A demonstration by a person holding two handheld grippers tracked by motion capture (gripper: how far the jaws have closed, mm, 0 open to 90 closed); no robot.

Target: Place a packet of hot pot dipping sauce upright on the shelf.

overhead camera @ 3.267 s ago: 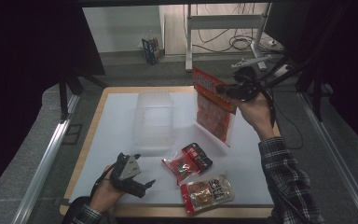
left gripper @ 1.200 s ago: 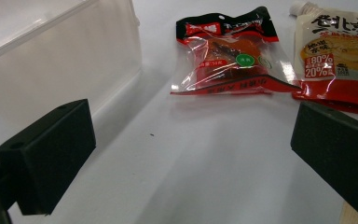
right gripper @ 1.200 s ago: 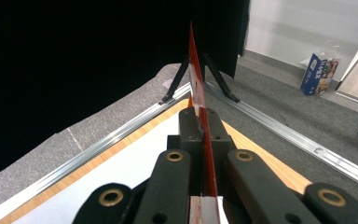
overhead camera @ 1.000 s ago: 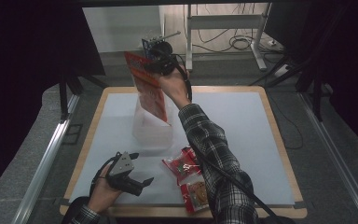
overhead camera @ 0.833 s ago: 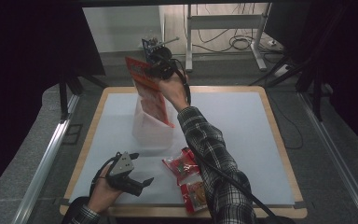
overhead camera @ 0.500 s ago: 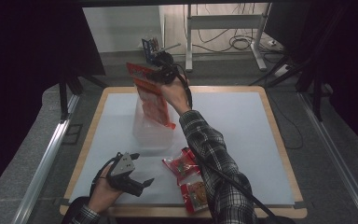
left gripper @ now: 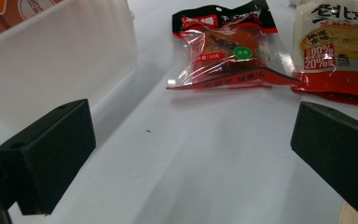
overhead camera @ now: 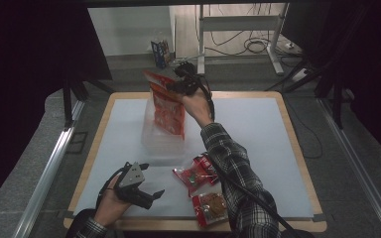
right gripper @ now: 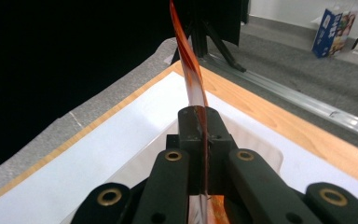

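Hanging from the right claw (overhead camera: pixel 178 85), the large orange-red snack bag (overhead camera: pixel 167 106) is pinched at its upper edge, its lower part dipping into the clear plastic bin (overhead camera: pixel 154 141) that stands on the white mat of the desk (overhead camera: pixel 258 124). In the right gripper view the bag (right gripper: pixel 191 70) shows edge-on as a thin orange sheet rising from between the two black jaws, which are pressed tight together on it, with the bin's pale rim (right gripper: pixel 261 140) just beyond them.

Nearer the person, two smaller packets lie flat on the mat: a red and black snack packet (overhead camera: pixel 196 173) and, just beside it toward the desk's front edge, a red and cream packet (overhead camera: pixel 209 208). The left gripper view shows both, the red and black one (left gripper: pixel 226 44) next to the cream one (left gripper: pixel 338 46), with the bin's frosted wall (left gripper: pixel 60 65) at the left.

The left claw (overhead camera: pixel 149 194) rests low near the front left corner of the mat, its jaws standing wide apart with nothing between them, pointing toward the packets and well apart from the bin.
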